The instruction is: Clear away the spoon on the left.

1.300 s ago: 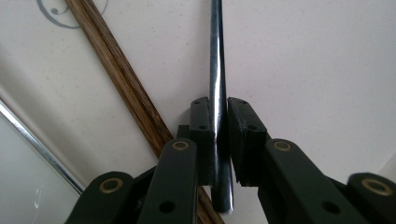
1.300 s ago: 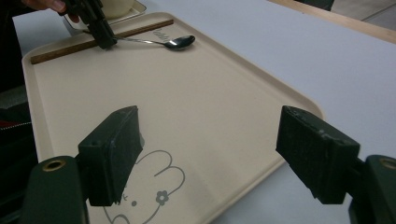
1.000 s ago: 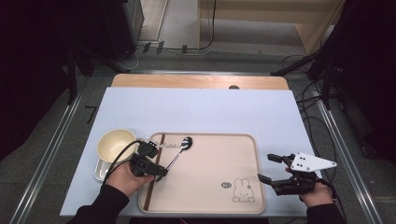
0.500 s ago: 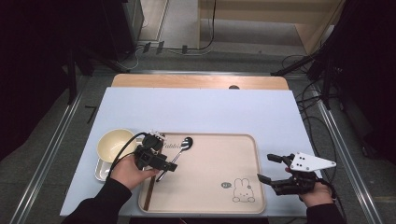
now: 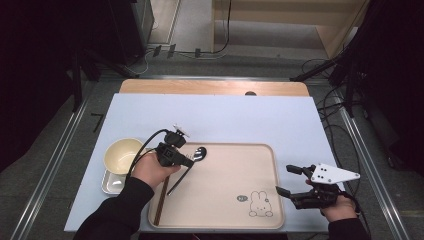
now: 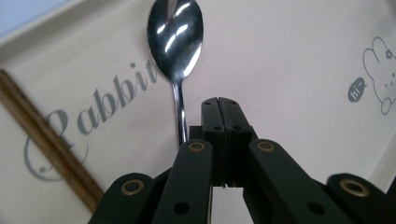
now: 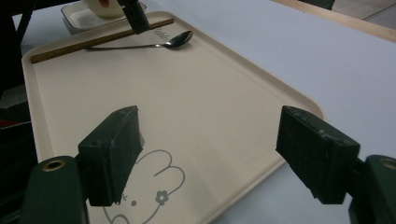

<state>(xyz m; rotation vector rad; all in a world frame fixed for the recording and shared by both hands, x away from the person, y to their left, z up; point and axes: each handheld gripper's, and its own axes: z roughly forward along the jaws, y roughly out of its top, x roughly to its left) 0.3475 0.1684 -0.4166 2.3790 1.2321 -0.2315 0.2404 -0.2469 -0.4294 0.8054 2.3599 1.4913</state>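
A: How is the left hand [image 5: 152, 170] set?

B: It reaches in from the bottom edge, forearm angled up and to the right, holding the left gripper [image 5: 187, 161] low over the tray's [image 5: 225, 200] near-left part. The jaws have just been closing and now meet flat, pad against pad, with nothing between them.

A: And the spoon [image 6: 176, 42]?

B: It lies on the tray just beside those shut jaws, bowl toward the far rim, handle running back under the gripper. It is polished metal, with an oval bowl that mirrors the lights and a thin stem.

A: The other side?

B: The right hand [image 5: 340, 207] rests by the tray's near-right corner. The right gripper [image 7: 224, 154] points across the tray with its blocky black jaws spread wide, holding nothing.

A: Anything else?

B: The tray is smooth beige plastic with rounded corners and a printed rabbit [image 5: 260, 204]. Brown wooden chopsticks [image 6: 51, 149] lie along its left side.
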